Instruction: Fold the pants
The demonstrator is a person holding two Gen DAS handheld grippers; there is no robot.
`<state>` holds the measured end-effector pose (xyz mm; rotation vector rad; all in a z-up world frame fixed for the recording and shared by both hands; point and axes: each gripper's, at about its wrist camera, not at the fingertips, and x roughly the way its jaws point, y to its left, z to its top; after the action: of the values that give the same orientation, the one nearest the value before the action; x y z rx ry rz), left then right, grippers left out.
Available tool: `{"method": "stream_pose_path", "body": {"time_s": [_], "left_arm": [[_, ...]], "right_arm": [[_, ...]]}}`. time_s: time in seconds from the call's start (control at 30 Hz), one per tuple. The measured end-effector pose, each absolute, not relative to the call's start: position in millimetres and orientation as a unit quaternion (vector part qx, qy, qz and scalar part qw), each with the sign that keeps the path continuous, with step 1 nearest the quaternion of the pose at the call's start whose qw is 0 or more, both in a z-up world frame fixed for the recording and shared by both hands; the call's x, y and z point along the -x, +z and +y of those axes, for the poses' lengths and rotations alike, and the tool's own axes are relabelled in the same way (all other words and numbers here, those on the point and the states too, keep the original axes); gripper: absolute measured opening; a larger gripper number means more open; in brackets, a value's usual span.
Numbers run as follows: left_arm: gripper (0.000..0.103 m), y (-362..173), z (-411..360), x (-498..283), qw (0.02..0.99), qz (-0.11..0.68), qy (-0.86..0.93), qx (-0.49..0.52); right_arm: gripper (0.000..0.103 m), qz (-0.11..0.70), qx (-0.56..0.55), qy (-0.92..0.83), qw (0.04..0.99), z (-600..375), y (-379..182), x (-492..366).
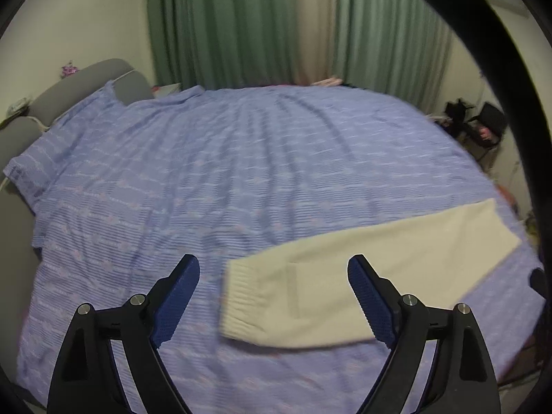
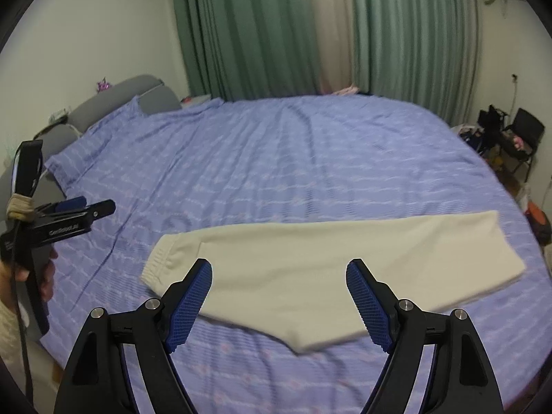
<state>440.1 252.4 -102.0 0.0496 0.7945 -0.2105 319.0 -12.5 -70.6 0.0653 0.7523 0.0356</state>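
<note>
Cream pants lie flat on the bed as one long strip, legs laid one over the other. Their elastic waistband is at the left end and the hems are at the right. My right gripper hovers above the strip's middle, open and empty. In the left wrist view the pants run from the ribbed waistband toward the right. My left gripper hangs above that waistband end, open, nothing between its pads. The right wrist view also shows the left gripper from the side, in a person's hand.
A blue striped sheet covers the wide bed. A grey padded headboard stands at the far left and green curtains hang behind. A black chair with clutter sits off the bed's right side.
</note>
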Motion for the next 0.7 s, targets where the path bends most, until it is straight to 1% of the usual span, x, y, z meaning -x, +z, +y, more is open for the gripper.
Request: {"method": "stream_pose_path", "body": {"time_s": [0.33, 0.5, 0.6, 0.7], "left_arm": [[0.091, -40, 131, -366, 0.920, 0.359, -0.151, -0.028], [0.095, -20, 55, -335, 0.929, 0.337, -0.151, -0.032], [0.095, -14, 12, -319, 0.934, 0.329, -0.137, -0.032], [0.097, -14, -35, -306, 0.938, 0.326, -0.117, -0.011]], "right_arm": [[0.081, 0.302, -0.027, -0.033, 0.952, -117, -3, -232], [0.081, 0.279, -0.039, -0.032, 0.959, -187, 12, -208], [0.081, 0.277, -0.038, -0.018, 0.960, -236, 15, -201], [0.080, 0.283, -0.030, -0.002, 0.959, -287, 16, -201]]}}
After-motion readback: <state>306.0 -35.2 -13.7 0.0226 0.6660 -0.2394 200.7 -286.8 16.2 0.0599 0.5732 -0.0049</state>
